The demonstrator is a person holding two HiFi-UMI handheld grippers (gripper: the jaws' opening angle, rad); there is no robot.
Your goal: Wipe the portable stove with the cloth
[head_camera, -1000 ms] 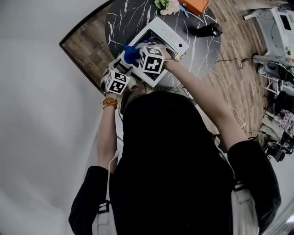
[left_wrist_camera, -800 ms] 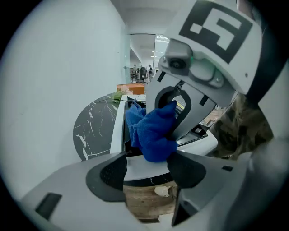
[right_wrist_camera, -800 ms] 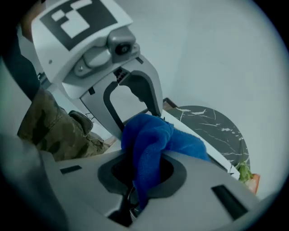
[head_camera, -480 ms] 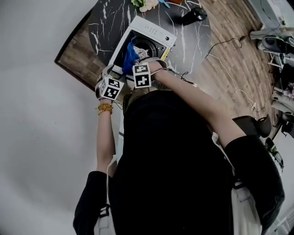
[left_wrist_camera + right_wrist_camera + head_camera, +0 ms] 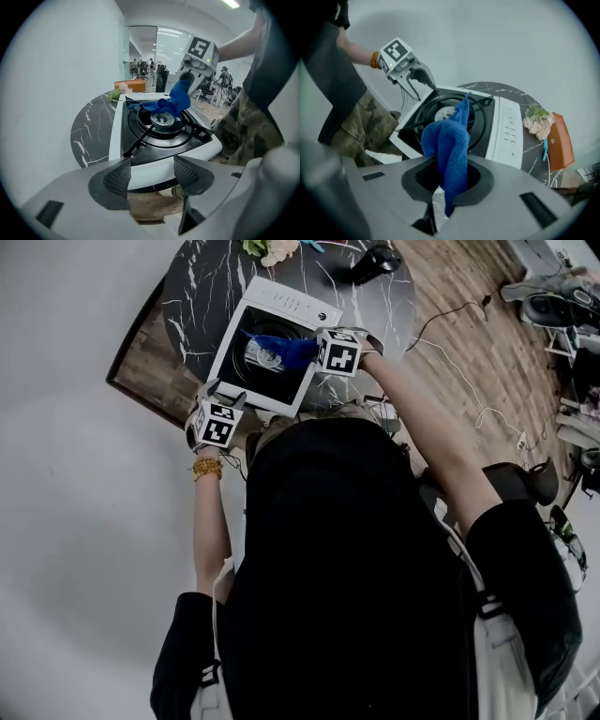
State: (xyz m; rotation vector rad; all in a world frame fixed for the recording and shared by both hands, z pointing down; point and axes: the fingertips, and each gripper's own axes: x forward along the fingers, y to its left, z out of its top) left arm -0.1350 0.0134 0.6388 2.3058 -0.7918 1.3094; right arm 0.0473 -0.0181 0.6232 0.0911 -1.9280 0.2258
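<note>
Risk: cloth (image 5: 446,140), clamped in my right gripper (image 5: 447,177), may snag on the stove (image 5: 506,126) grate (image 5: 138,139); left gripper (image 5: 149,174) gapes empty, steadying nothing.

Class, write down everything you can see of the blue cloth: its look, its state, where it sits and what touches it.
The blue cloth is a bright fabric with a fine woven-looking texture, bunched into a thick fold. The right tongs are shut on its middle. A short tail hangs out behind the jaws, while the longer end stretches forward and droops over the portable stove. There its tip appears to rest at the round burner.
</note>
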